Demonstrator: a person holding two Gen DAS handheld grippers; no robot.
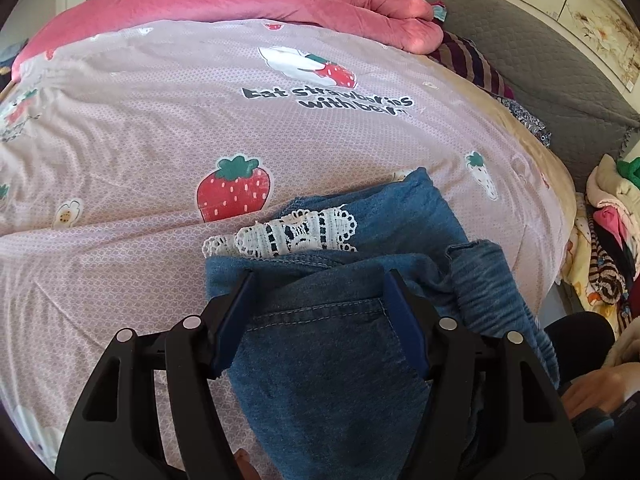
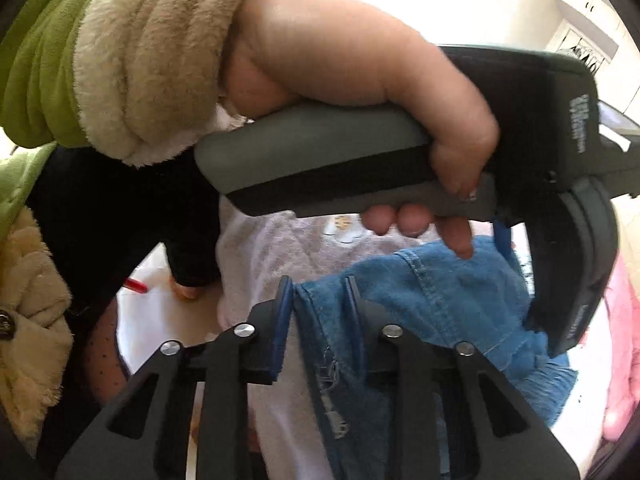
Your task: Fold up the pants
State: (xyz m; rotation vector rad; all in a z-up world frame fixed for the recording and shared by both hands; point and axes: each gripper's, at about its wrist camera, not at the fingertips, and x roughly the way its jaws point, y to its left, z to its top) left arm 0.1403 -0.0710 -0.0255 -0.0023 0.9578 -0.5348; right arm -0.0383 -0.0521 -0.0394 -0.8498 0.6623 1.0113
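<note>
The blue denim pants (image 1: 344, 352) with a white lace trim (image 1: 296, 234) lie bunched on the pink strawberry bedsheet (image 1: 140, 152). My left gripper (image 1: 320, 280) is over the pocket area; its blue-padded jaws stand wide apart with denim between them. In the right wrist view, my right gripper (image 2: 318, 284) has its jaws partly apart with a fold of the pants (image 2: 420, 300) between them; the cloth hangs there. The left gripper's handle (image 2: 360, 160) and the hand on it fill the upper part of that view.
A rolled pink blanket (image 1: 280, 4) lies at the far side of the bed. A grey quilted cover (image 1: 540, 48) and a pile of clothes (image 1: 608, 248) are to the right. The bed's right edge is close to the pants.
</note>
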